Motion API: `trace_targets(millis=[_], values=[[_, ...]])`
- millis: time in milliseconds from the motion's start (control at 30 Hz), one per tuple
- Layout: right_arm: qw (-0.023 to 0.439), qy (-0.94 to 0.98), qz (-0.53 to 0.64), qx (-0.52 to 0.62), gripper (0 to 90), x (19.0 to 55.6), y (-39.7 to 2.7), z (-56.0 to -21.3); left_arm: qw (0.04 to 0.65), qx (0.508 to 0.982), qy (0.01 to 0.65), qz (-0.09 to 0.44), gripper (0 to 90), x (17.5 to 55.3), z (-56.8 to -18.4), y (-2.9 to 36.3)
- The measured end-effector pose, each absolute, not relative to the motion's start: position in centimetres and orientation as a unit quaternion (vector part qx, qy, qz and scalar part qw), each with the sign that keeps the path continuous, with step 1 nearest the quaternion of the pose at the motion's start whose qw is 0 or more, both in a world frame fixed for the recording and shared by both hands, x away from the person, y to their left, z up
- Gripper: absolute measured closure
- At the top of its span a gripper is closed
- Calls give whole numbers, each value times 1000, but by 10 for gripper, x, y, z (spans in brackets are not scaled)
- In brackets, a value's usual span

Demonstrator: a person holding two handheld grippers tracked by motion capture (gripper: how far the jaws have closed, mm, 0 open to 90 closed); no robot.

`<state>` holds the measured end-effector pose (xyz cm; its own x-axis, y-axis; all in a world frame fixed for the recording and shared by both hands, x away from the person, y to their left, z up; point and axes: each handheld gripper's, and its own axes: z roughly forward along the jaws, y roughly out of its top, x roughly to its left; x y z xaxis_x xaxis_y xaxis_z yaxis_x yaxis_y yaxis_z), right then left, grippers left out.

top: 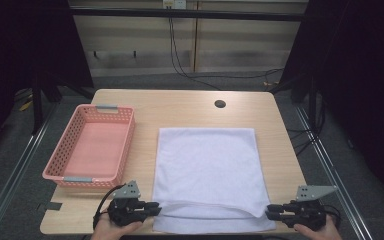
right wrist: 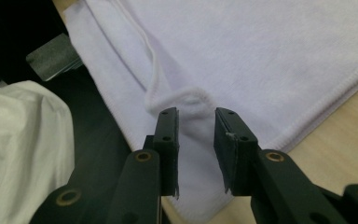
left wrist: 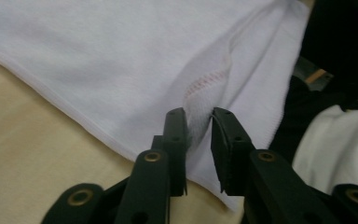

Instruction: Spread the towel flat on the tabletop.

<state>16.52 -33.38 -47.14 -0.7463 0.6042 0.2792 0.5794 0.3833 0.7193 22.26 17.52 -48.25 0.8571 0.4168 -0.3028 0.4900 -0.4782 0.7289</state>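
Observation:
A white towel (top: 207, 165) lies flat on the wooden table (top: 180, 107), its upper layer ending in a loose edge near the front. My left gripper (top: 157, 207) sits at the towel's near left corner and my right gripper (top: 269, 212) at its near right corner. In the left gripper view the jaws (left wrist: 199, 116) stand slightly apart around a puckered bit of towel (left wrist: 121, 56) hem, which the pads do not press. In the right gripper view the jaws (right wrist: 196, 114) are also apart, with a small raised fold of the towel (right wrist: 261, 46) just at their tips.
A pink plastic basket (top: 125, 150) stands empty on the table's left side, close to the towel's left edge. A round cable hole (top: 220, 104) is at the back of the table. The person's white clothing (right wrist: 23, 140) shows below the front edge.

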Motion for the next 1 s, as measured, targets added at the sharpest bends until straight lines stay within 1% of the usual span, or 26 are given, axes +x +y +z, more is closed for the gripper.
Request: trace_targets(millis=[33,133,167,233,267,300,367,400,433,467,500,533,633,667,700,800,833,867,933,967,1000], values=[[15,832,426,356,703,165,-334,-471,439,859,258,-49,749,220,-482,177],[14,831,429,354,651,161,-332,-468,455,853,248,-64,685,214,-478,184],[14,831,429,354,651,161,-332,-468,466,847,246,-69,685,213,-476,186],[24,825,438,356,627,161,-332,-463,485,835,249,-72,649,211,-472,192],[42,814,452,362,616,163,-332,-457,486,834,250,-71,634,211,-470,193],[42,814,452,362,616,163,-332,-457,482,836,254,-57,634,211,-468,194],[54,811,455,363,601,170,-331,-454,487,831,264,-50,620,217,-468,196],[56,810,457,365,594,178,-328,-453,488,826,280,-43,630,222,-468,196],[56,810,457,365,594,178,-328,-453,482,825,292,-36,644,230,-469,193],[62,808,454,370,583,191,-320,-452,473,829,298,-25,680,236,-470,190],[62,808,454,370,583,191,-320,-452,460,833,309,-7,680,242,-471,185],[64,809,454,367,582,198,-317,-452,451,835,316,-7,677,249,-473,180],[71,809,450,373,581,216,-307,-454,436,841,320,-14,629,268,-477,165],[74,806,444,383,579,232,-301,-458,427,846,319,-8,607,274,-479,159],[74,806,444,383,579,232,-301,-458,420,848,322,-3,607,278,-480,155],[74,805,437,394,602,256,-296,-466,411,847,335,-17,575,299,-486,140],[70,805,435,397,612,264,-295,-469,411,848,334,-14,563,303,-487,136],[79,802,429,408,609,278,-292,-473,409,850,332,-5,566,306,-488,133],[76,803,427,409,608,283,-292,-475,413,844,343,6,572,314,-488,129],[76,805,420,413,595,289,-290,-477,419,838,350,11,571,318,-488,127],[85,804,408,425,573,299,-289,-481,413,838,356,13,544,322,-487,126]])
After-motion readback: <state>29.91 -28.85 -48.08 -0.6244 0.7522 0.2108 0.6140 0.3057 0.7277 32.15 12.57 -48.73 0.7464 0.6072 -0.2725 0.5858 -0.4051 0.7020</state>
